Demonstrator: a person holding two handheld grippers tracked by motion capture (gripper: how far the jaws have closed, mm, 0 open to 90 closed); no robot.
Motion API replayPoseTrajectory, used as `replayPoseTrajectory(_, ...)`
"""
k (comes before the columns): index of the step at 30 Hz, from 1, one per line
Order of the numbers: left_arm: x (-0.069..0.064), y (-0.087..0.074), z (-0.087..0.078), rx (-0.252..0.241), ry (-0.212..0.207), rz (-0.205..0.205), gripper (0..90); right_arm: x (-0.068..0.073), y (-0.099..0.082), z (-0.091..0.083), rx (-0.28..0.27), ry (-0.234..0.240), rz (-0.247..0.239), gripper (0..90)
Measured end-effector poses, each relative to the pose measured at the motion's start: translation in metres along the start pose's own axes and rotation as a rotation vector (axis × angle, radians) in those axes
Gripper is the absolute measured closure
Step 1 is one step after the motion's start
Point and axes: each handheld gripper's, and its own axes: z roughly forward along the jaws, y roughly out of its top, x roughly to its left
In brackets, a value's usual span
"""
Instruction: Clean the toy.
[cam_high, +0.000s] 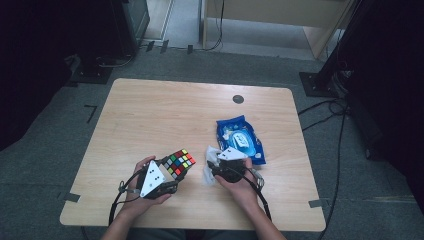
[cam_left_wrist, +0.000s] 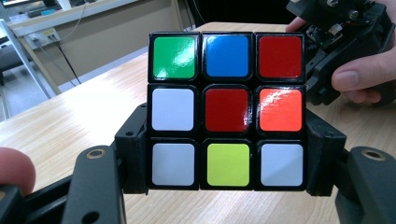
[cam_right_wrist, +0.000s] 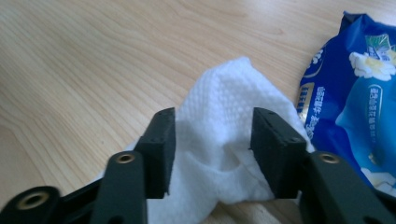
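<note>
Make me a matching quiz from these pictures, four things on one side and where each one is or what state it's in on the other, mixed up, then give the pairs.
Things:
1. puzzle cube
2. white wipe
3. blue wipes pack
4. dark round spot

Places or states:
A. lying flat on the table, beyond the right gripper
B. clamped in the left gripper
C. near the table's far edge
D. bunched between two open jaws

Pairs: 1-B, 2-D, 3-A, 4-C

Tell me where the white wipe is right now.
The wipe lies on the table between the right tongs, just left of the blue wipes packet in the high view.
</note>
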Motion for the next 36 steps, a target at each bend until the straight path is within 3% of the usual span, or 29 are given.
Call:
replayPoseTrajectory(2, 0.0, 0.0, 0.0, -0.001, 0.0, 0.001, 34.0, 0.0, 0.0, 0.0, 0.007, -0.003, -0.004, 57.7)
replayPoseTrajectory(3, 0.0, 0.0, 0.0, -0.002, 0.0, 0.001, 34.0, -0.001, -0.001, -0.001, 0.019, -0.006, 0.011, 66.2)
replayPoseTrajectory(4, 0.0, 0.0, 0.0, -0.002, 0.0, 0.001, 34.0, -0.001, -0.001, -0.001, 0.019, -0.006, 0.011, 66.2)
replayPoseTrajectory(7, -0.001, 0.0, 0.0, -0.005, -0.002, -0.001, 34.0, -0.004, -0.003, -0.002, 0.038, 0.011, 0.021, 83.2)
replayPoseTrajectory(9, 0.0, 0.0, 0.0, -0.003, -0.003, -0.001, 34.0, -0.004, -0.002, -0.005, 0.031, 0.019, 0.025, 86.4)
replayPoseTrajectory(14, 0.0, 0.0, 0.001, -0.001, -0.005, -0.002, 34.0, -0.001, 0.006, -0.016, -0.035, 0.041, 0.048, 88.0)
replayPoseTrajectory(15, -0.001, 0.0, 0.001, -0.002, -0.009, -0.004, 34.0, 0.0, 0.011, -0.025, -0.078, 0.066, 0.07, 88.3)
replayPoseTrajectory(16, -0.001, 0.0, 0.001, -0.001, -0.01, -0.003, 34.0, 0.001, 0.013, -0.028, -0.087, 0.075, 0.076, 88.3)
replayPoseTrajectory(21, -0.005, -0.001, 0.003, 0.005, -0.019, 0.0, 34.0, 0.012, 0.03, -0.048, -0.187, 0.126, 0.067, 88.4)
replayPoseTrajectory(22, -0.005, -0.001, 0.003, 0.005, -0.019, 0.0, 34.0, 0.012, 0.03, -0.048, -0.187, 0.126, 0.067, 88.4)
replayPoseTrajectory(23, -0.006, -0.001, 0.004, 0.007, -0.023, 0.005, 34.1, 0.019, 0.038, -0.058, -0.231, 0.155, 0.059, 88.5)
replayPoseTrajectory(28, -0.011, -0.001, 0.007, 0.008, -0.038, 0.007, 34.0, 0.031, 0.049, -0.075, -0.3, 0.225, 0.05, 88.5)
replayPoseTrajectory(31, -0.016, 0.0, 0.009, 0.009, -0.052, 0.018, 34.0, 0.043, 0.058, -0.088, -0.364, 0.322, 0.039, 88.5)
replayPoseTrajectory(33, -0.017, 0.001, 0.009, 0.008, -0.055, 0.021, 34.0, 0.05, 0.06, -0.09, -0.378, 0.351, 0.021, 88.5)
replayPoseTrajectory(36, -0.02, 0.004, 0.007, -0.011, -0.067, 0.02, 34.0, 0.058, 0.059, -0.086, -0.365, 0.355, -0.005, 88.4)
